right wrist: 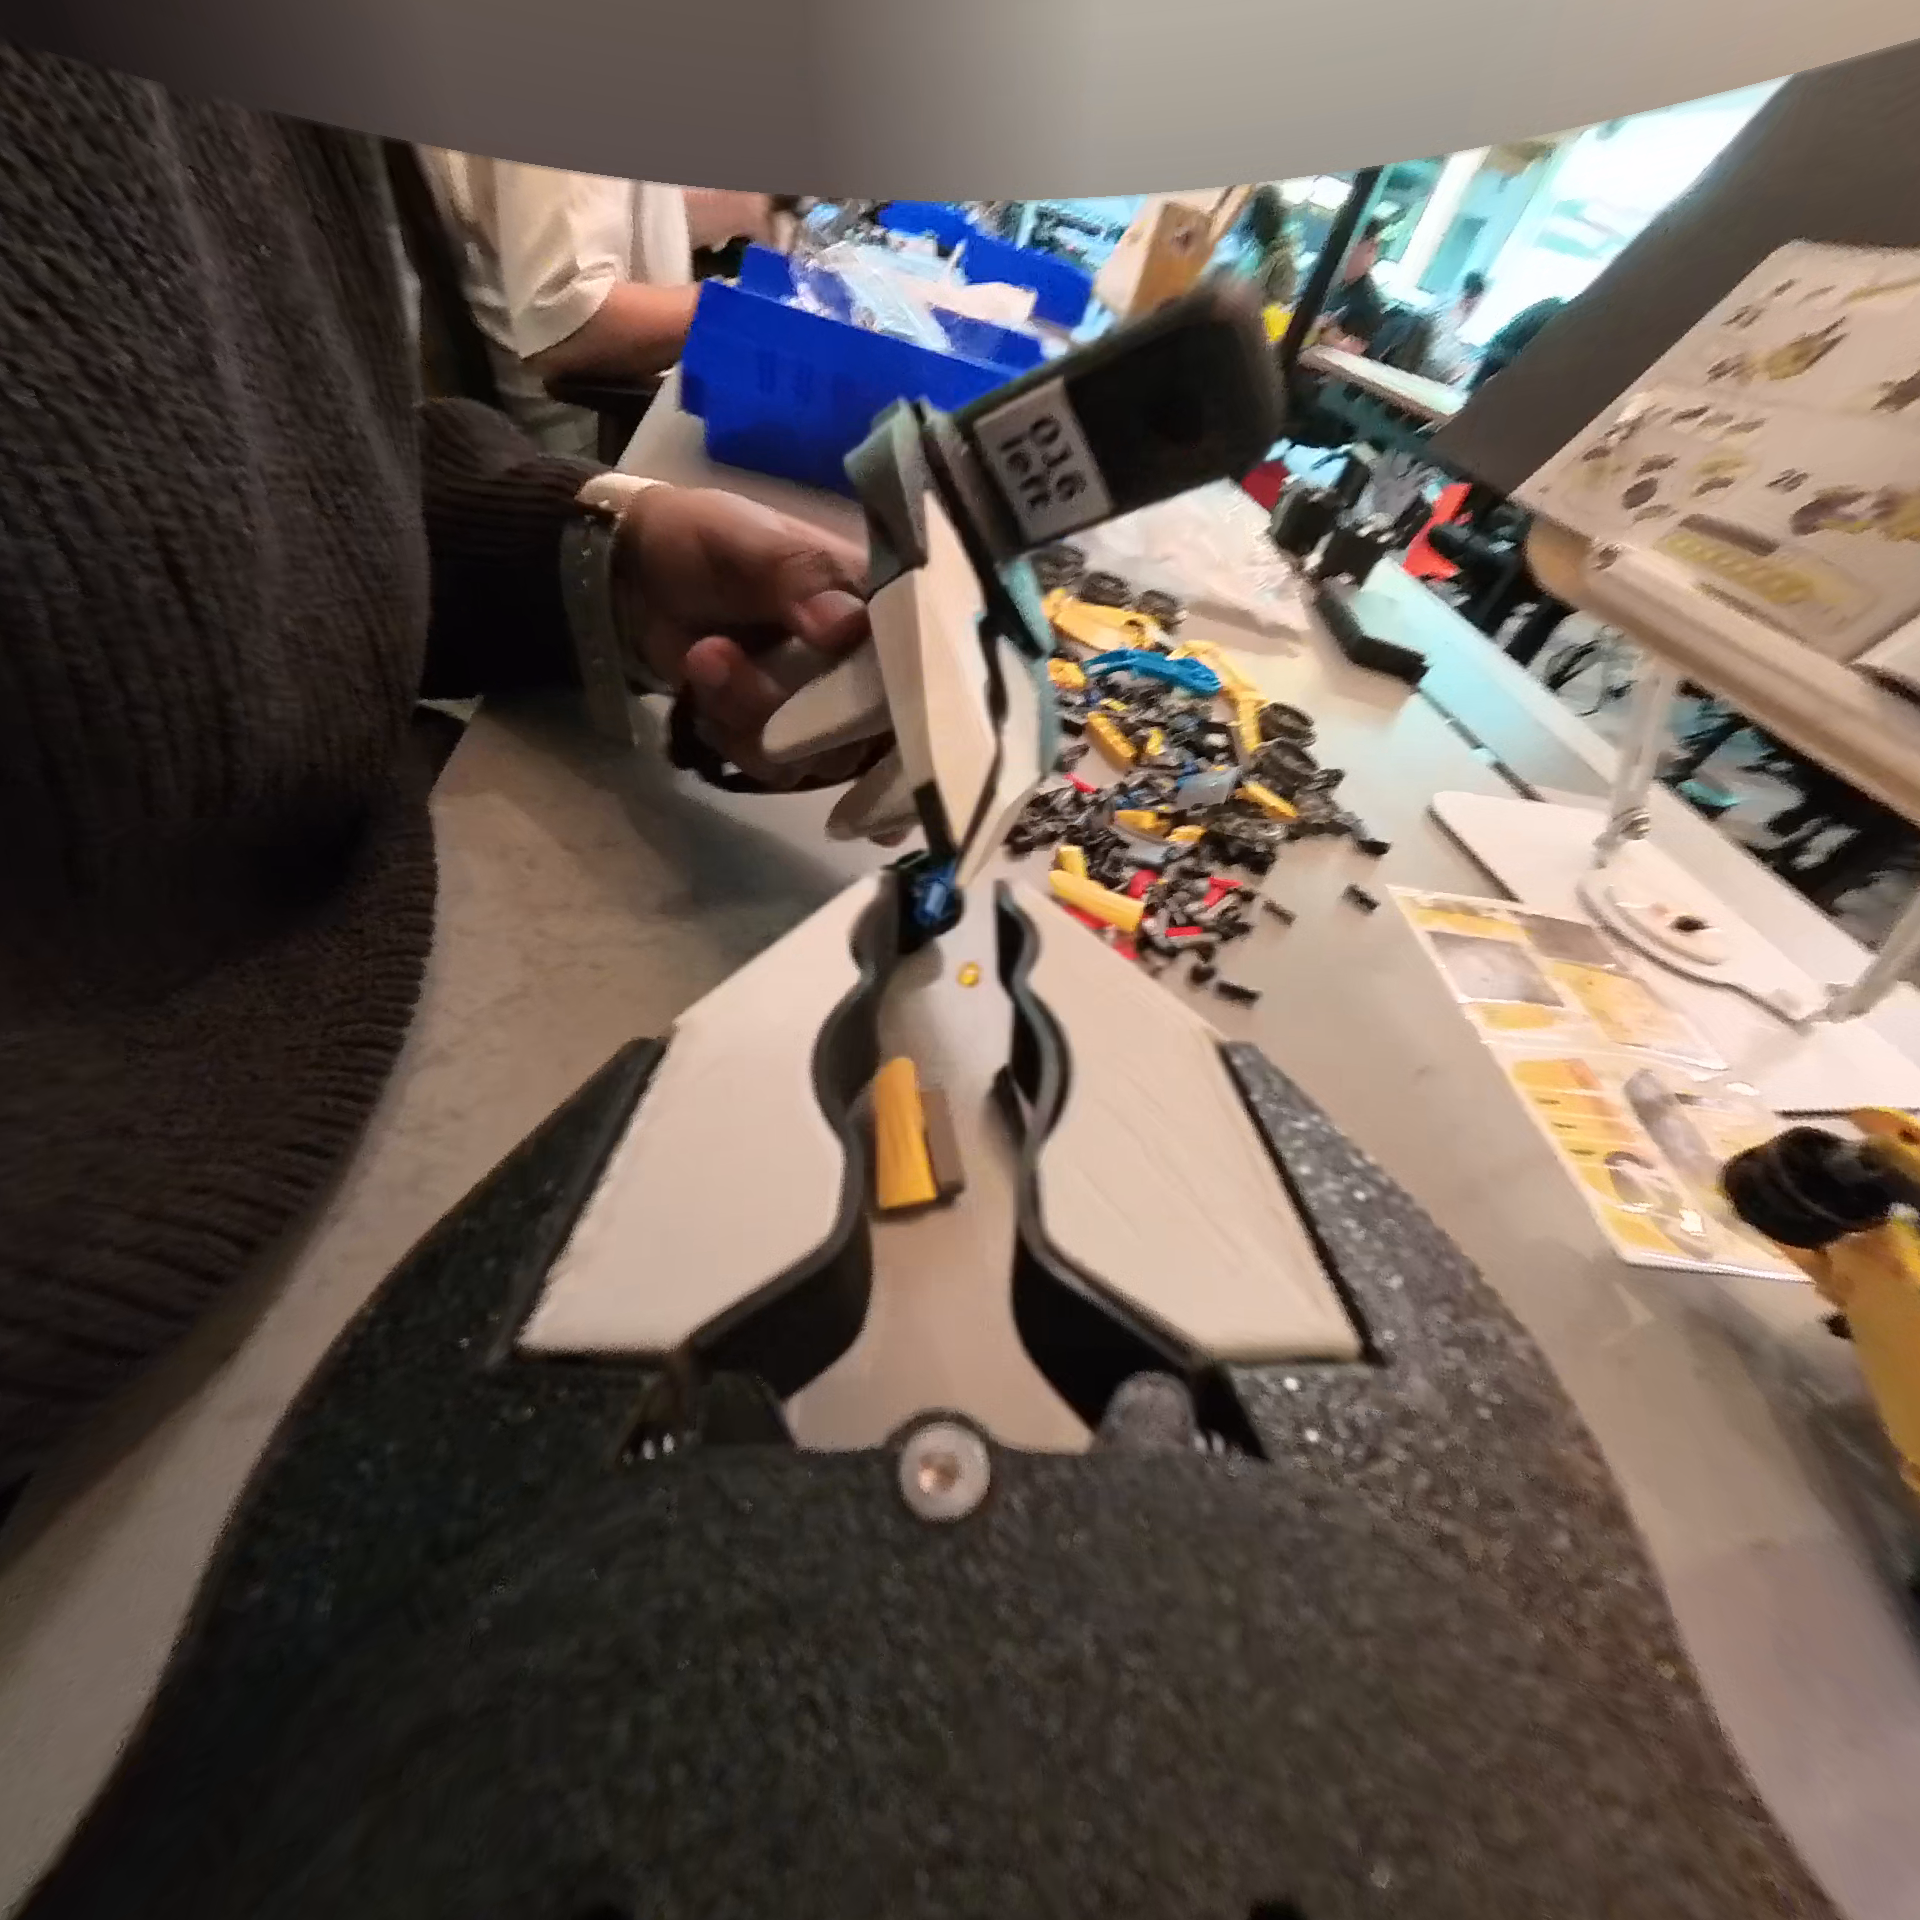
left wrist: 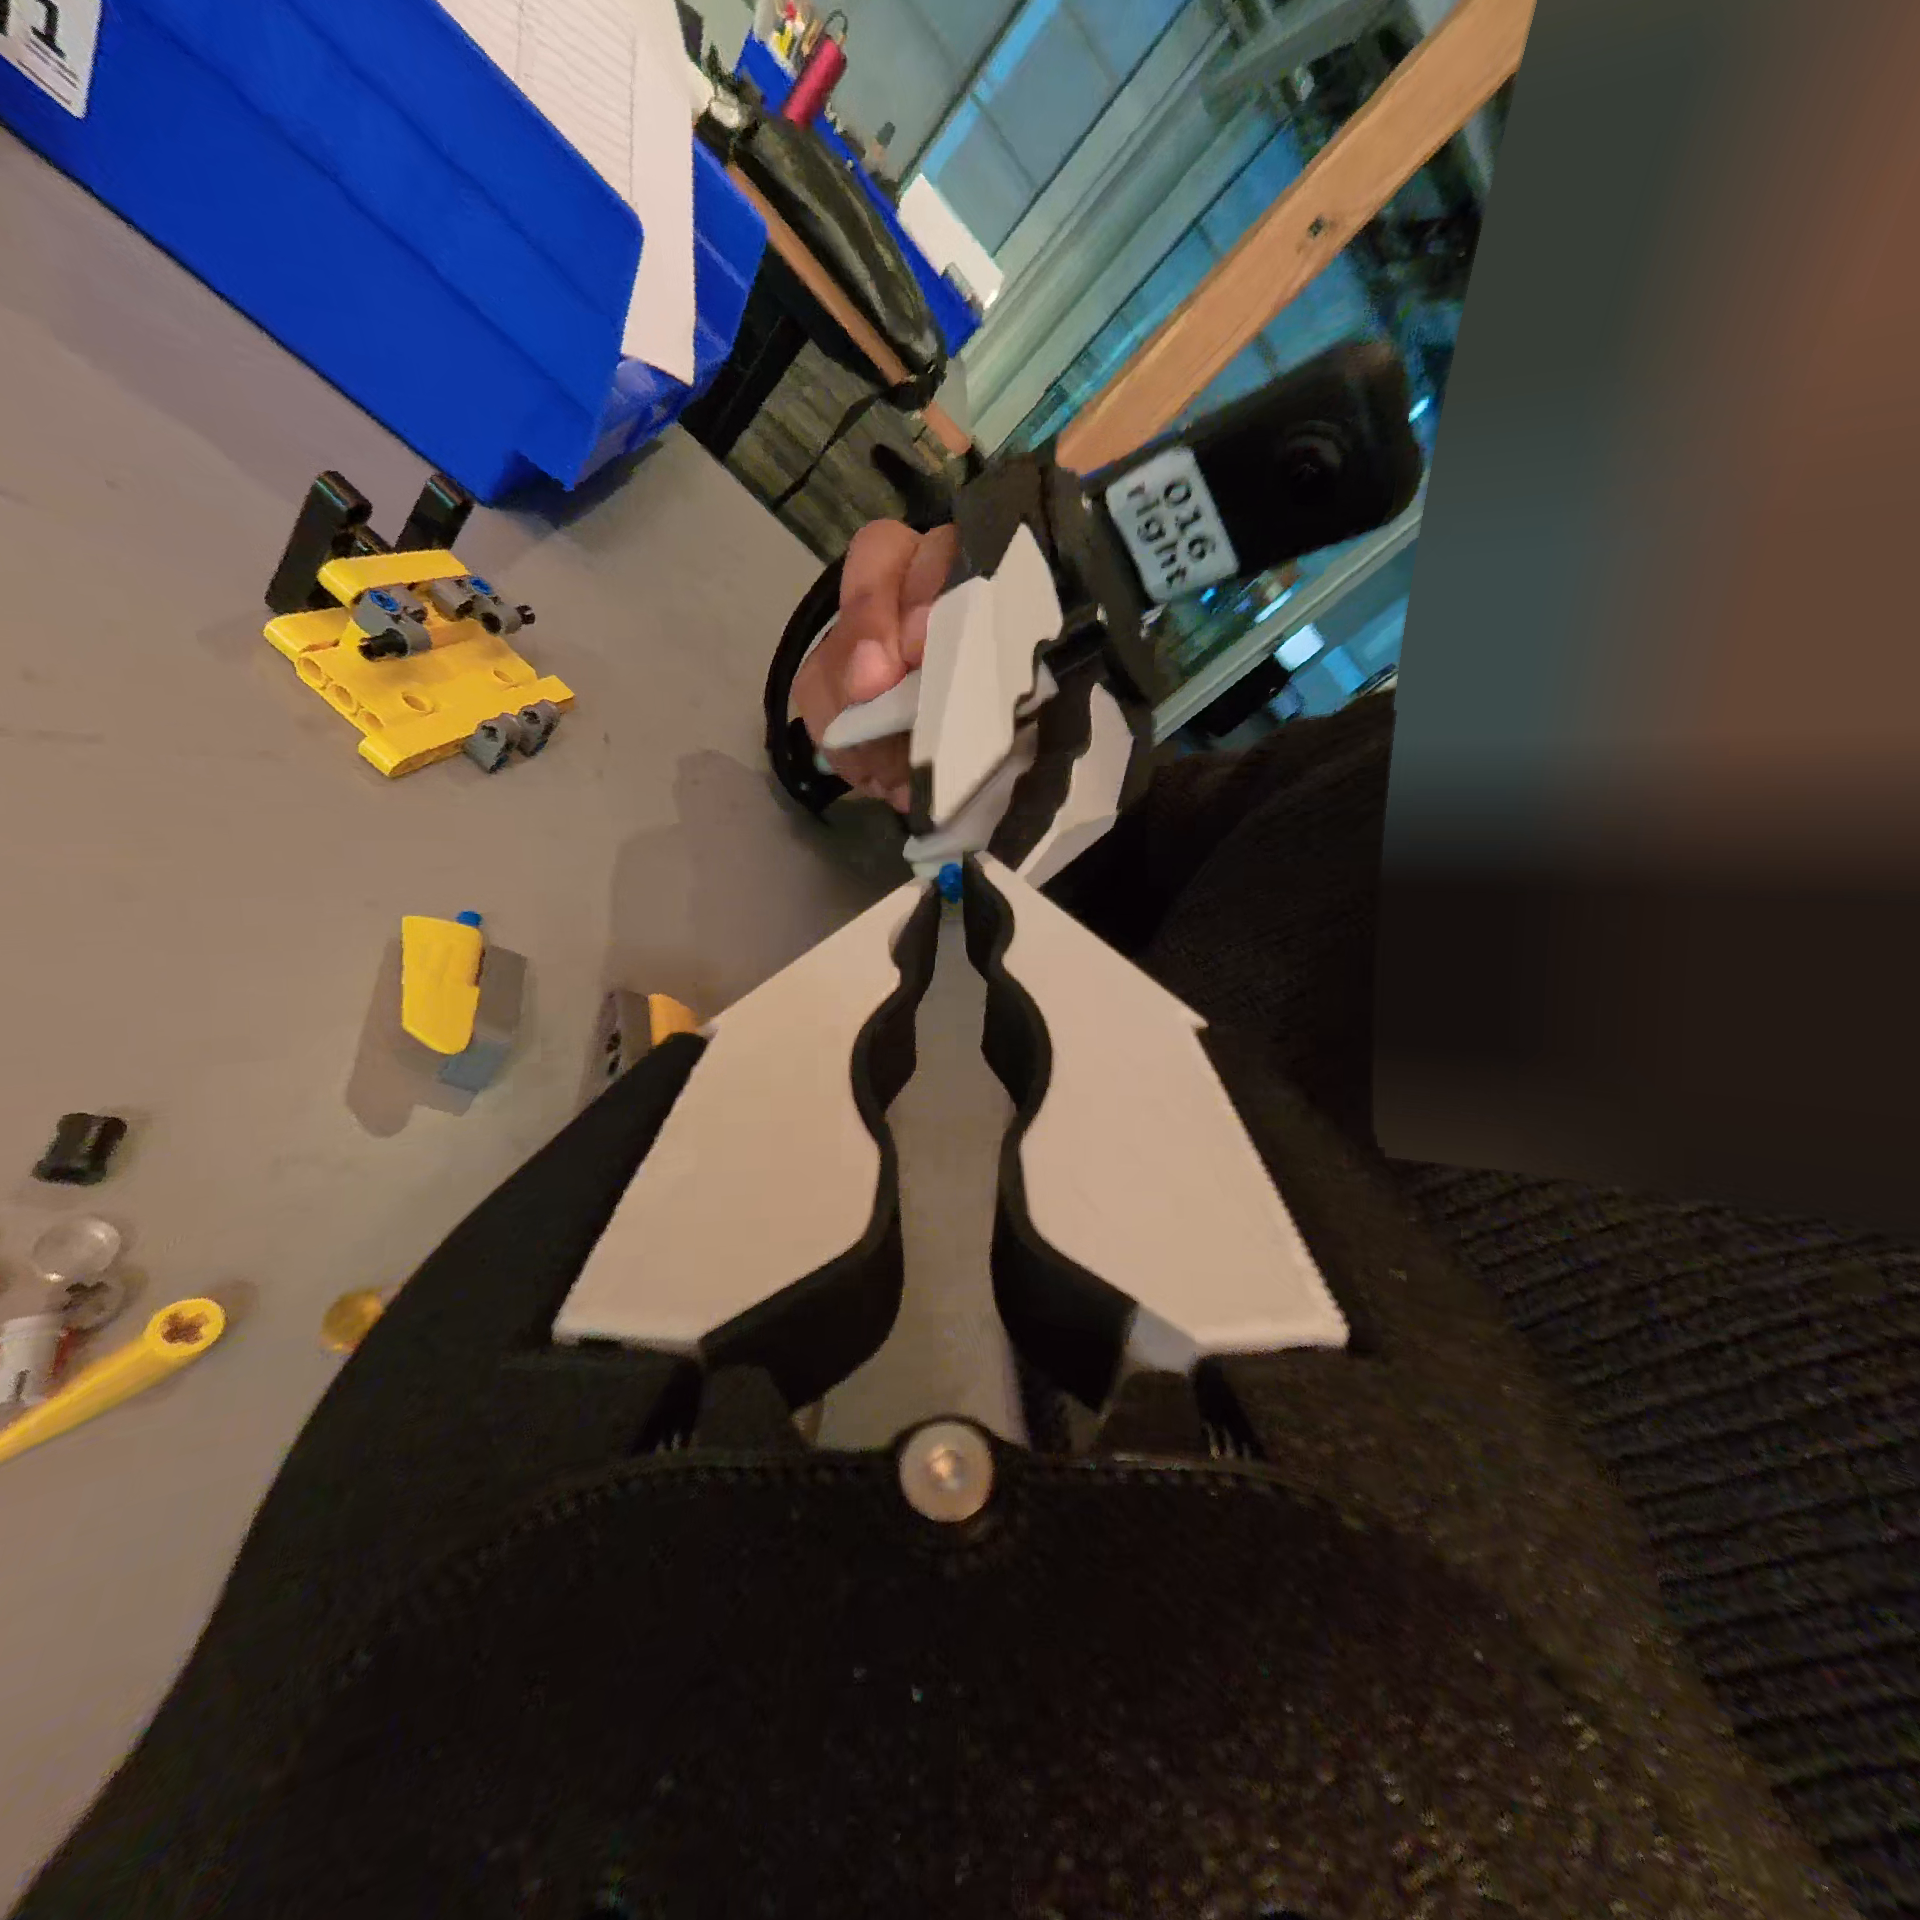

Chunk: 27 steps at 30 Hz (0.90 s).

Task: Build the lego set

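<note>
My left gripper (left wrist: 948,906) is shut on a small blue pin (left wrist: 948,883) at its fingertips and holds it above the grey table (left wrist: 156,831). My right gripper (left wrist: 977,860) comes in from above, tip to tip with the left. In the right wrist view the right gripper (right wrist: 943,896) has its jaws a little apart around the blue pin (right wrist: 930,902). The pin lies against its left finger, clear of the right one. The left gripper (right wrist: 958,868) reaches down to the pin from above. A hand holds each gripper.
On the table lie a yellow brick assembly (left wrist: 416,655), a small yellow-and-grey piece (left wrist: 452,987), a yellow tool (left wrist: 104,1371) and a blue bin (left wrist: 364,229). Farther off are a pile of loose parts (right wrist: 1164,748), instruction sheets (right wrist: 1579,1049), a booklet on a stand (right wrist: 1766,447) and a yellow model (right wrist: 1849,1226). Left and right tips are no more than a few centimetres apart.
</note>
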### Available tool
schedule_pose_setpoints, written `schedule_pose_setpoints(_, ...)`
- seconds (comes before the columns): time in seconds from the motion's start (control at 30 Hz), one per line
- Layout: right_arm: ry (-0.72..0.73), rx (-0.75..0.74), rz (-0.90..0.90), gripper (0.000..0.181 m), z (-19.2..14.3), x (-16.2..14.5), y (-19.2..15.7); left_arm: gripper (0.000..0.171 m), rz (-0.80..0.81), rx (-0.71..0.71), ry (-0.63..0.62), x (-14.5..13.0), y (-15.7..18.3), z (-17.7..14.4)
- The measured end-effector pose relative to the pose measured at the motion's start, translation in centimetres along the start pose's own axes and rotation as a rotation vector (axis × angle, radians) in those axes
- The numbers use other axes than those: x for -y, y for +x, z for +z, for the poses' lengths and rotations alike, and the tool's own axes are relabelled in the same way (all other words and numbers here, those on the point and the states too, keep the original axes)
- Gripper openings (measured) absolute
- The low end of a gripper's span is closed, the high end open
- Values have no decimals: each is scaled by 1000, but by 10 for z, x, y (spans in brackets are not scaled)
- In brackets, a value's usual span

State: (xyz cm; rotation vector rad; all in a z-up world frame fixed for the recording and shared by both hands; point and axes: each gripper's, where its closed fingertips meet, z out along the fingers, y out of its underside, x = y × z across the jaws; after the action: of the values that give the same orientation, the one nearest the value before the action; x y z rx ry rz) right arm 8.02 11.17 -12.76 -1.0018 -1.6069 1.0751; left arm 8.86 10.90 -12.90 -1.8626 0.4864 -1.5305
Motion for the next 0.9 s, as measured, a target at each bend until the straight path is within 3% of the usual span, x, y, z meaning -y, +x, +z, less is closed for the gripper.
schedule_pose_setpoints(0.03, 15, -35, -23, 23, -1, 2, 3, 1, -43, -29, 27, 4, 2, 0)
schedule_pose_setpoints(0.17, 43, -135, -163, 17, -5, 9, 7, 0, -157, -115, 88, 11, 6, 2)
schedule_pose_setpoints(0.37, 42, -174, -208, 4, -5, 10, 7, 0, -175, -122, 101, 14, 6, 2)
schedule_pose_setpoints(0.57, 46, -168, -195, 3, -7, 13, 7, 1, -165, -138, 100, 15, 9, 3)
schedule_pose_setpoints(0.6, 40, -157, -173, 4, -6, 12, 7, 2, -146, -117, 100, 15, 7, 3)
schedule_pose_setpoints(0.67, 44, -129, -103, 4, -7, 12, 8, 25, -80, -40, 92, 15, 1, 1)
schedule_pose_setpoints(0.77, 51, -60, 42, 4, -9, 11, 11, 40, 56, 94, 52, 13, -8, 0)
schedule_pose_setpoints(0.9, 67, -29, 170, 4, -13, 9, 19, 51, 228, 305, -55, 2, -28, 0)
